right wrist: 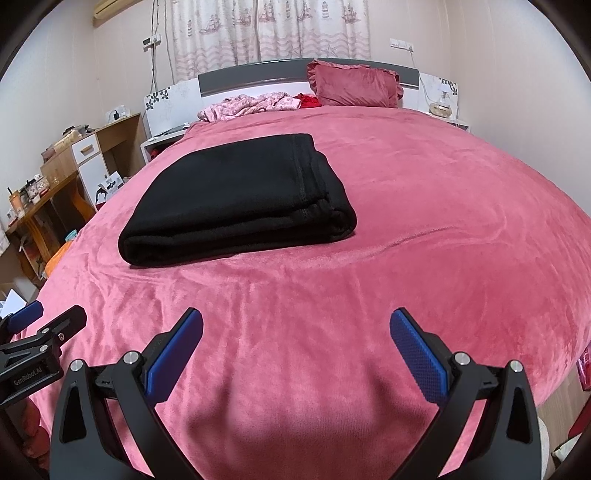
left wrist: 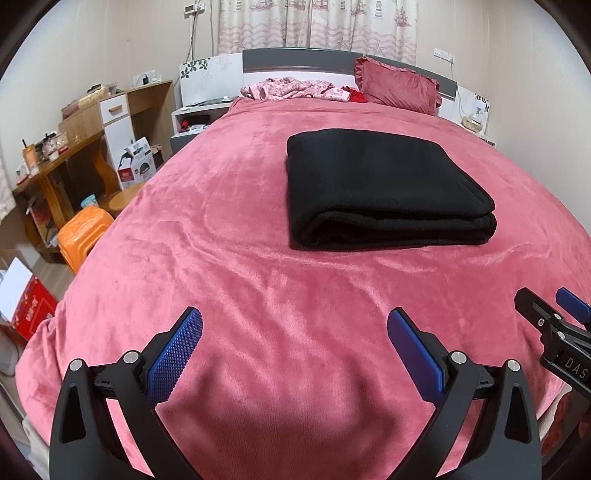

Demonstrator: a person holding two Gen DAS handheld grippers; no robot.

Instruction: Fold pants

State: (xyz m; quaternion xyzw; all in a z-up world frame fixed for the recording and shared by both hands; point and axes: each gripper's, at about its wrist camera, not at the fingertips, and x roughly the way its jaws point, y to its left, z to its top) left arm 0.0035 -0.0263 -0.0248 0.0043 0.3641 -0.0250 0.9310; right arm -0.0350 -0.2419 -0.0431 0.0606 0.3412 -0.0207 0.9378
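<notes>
One pair of black pants lies folded into a thick, flat rectangle on the pink blanket that covers the bed, roughly at the bed's middle; in the right wrist view the same pants sit left of centre, with stacked layers showing along the near edge and a stitched hem running down the right side. Nothing touches the bundle. Both grippers hover over the near part of the blanket, well apart from the pants. The left gripper has its blue-padded fingers spread wide with only blanket between them, and the right gripper is likewise released, its fingers parted and empty. Each gripper shows at the edge of the other's view, so the two are side by side. Soft shadows of the grippers fall on the blanket just below them. At the head of the bed a dark pink pillow leans against the grey headboard, with a crumpled floral garment beside it. Patterned curtains hang behind. Left of the bed stand a cluttered wooden desk and an orange stool.
</notes>
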